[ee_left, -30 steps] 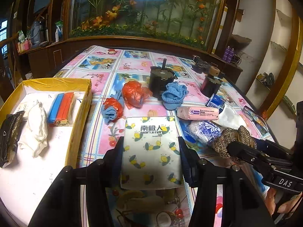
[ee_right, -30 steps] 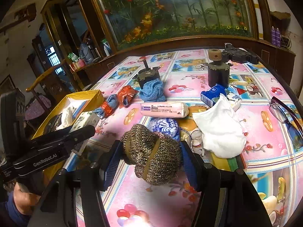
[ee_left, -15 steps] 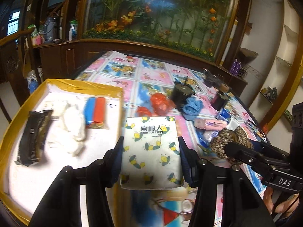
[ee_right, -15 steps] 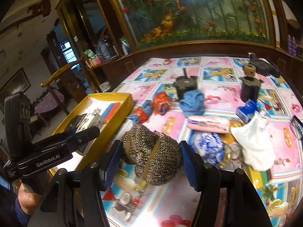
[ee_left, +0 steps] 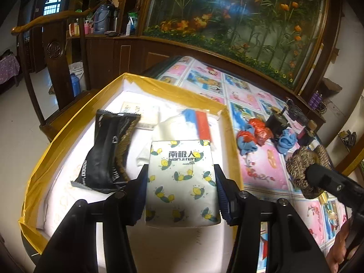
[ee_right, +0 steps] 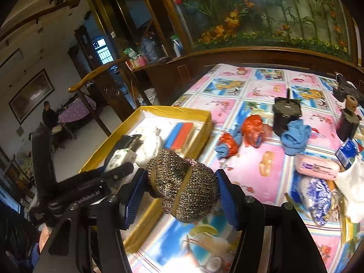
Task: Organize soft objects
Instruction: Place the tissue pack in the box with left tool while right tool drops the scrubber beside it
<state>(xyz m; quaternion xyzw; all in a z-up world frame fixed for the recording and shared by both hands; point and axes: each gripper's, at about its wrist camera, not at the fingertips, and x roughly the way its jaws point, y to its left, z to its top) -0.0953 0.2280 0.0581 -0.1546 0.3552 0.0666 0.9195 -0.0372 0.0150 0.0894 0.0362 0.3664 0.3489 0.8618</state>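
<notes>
Your left gripper [ee_left: 180,182] clamps the lemon-print tissue pack [ee_left: 182,179] above the yellow box [ee_left: 75,122], near its right wall. Your right gripper [ee_right: 180,195] clamps the knitted bundle [ee_right: 182,186] over the box's near right corner.

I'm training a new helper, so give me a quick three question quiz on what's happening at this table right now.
1. True or false: the left gripper holds the tissue pack over the yellow box.
2. What does the right gripper hold? A) blue cloth B) knitted bundle C) glasses
3. Fill in: a black ____ lies inside the box.

Key: 1 true; 2 B; 3 packet.
</notes>
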